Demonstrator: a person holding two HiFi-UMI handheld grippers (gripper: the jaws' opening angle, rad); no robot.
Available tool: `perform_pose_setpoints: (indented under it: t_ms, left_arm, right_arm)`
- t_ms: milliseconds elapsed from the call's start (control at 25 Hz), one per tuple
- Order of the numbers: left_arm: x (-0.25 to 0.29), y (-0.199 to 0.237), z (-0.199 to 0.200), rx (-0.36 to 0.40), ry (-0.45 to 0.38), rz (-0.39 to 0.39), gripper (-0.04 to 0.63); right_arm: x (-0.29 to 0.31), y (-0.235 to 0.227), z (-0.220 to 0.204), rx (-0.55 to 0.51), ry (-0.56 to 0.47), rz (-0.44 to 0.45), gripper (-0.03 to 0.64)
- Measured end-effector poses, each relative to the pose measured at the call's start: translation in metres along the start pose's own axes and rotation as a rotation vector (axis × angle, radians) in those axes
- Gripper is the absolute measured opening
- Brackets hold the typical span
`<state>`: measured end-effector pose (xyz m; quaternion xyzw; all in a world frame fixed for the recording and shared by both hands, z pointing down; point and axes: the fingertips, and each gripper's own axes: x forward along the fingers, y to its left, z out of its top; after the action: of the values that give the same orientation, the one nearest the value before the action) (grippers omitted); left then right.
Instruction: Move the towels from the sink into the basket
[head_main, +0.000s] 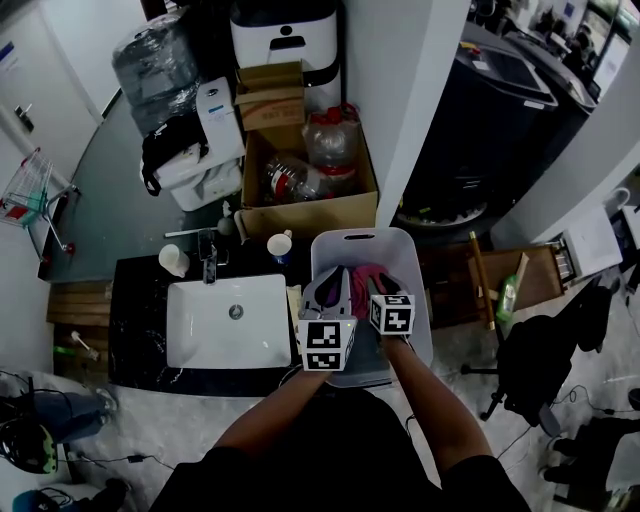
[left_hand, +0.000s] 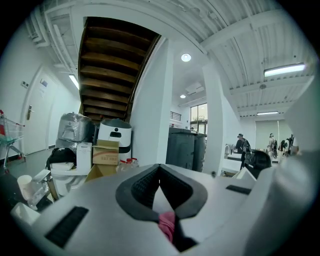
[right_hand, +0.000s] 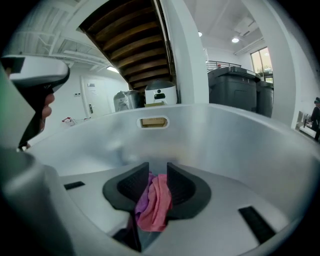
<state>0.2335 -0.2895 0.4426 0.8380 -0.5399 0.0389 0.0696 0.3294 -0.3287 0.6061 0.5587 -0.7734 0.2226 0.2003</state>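
Observation:
The white basket stands just right of the white sink, whose basin holds no towel that I can see. Both grippers hover over the basket. My right gripper is shut on a pink towel, which bunches between its pads above the basket's inner wall. In the head view the towel shows between the left gripper and the right gripper. The left gripper's tips meet with nothing between them. A strip of pink cloth shows through the slit near their base.
A black counter surrounds the sink, with a faucet and two paper cups along its back. A cardboard box of bottles stands behind the basket. A dark office chair sits at the right.

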Motion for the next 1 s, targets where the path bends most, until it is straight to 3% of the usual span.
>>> perform_pose_setpoints:
  t_ms: [640,1000]
  left_arm:
    - [-0.029,0.012,0.005,-0.018,-0.027,-0.013,0.003]
    - [-0.043,0.012,0.011,-0.03,-0.063,-0.047,0.003]
  right_arm:
    - [-0.066,0.045,0.063,-0.154,-0.241,-0.011,0.044]
    - [-0.107,0.076,0.074,-0.069,-0.299,0.016,0.031]
